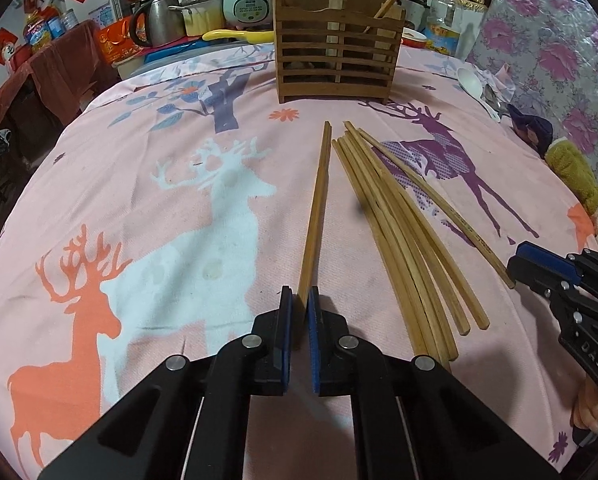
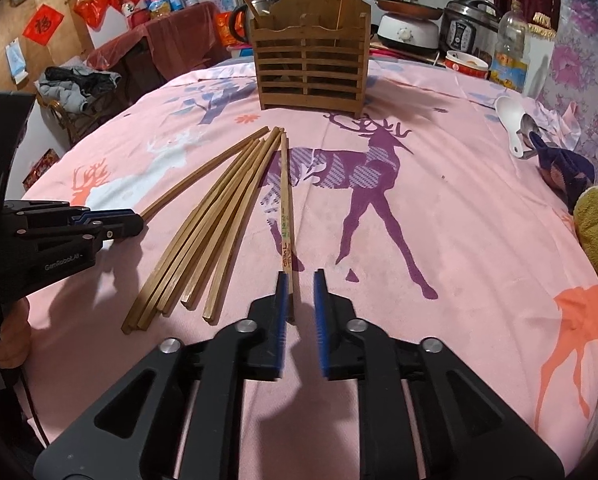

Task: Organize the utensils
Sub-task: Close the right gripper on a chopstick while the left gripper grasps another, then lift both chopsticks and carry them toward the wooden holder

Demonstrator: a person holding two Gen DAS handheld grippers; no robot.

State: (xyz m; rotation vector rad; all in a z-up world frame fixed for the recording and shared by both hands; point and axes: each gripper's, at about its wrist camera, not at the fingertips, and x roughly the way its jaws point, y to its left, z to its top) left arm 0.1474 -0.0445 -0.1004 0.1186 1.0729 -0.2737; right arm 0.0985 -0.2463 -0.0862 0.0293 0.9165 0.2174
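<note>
Bare cloth: wide open stretch, left half of the left wrist frame.
Chopstick bundle: fans across centre-right, blocking low passage there.
Wooden holder: upright at top centre, two sticks jutting above it.
Open cloth, right half of the right wrist frame; white spoon and toys crowd its far right edge.
</note>
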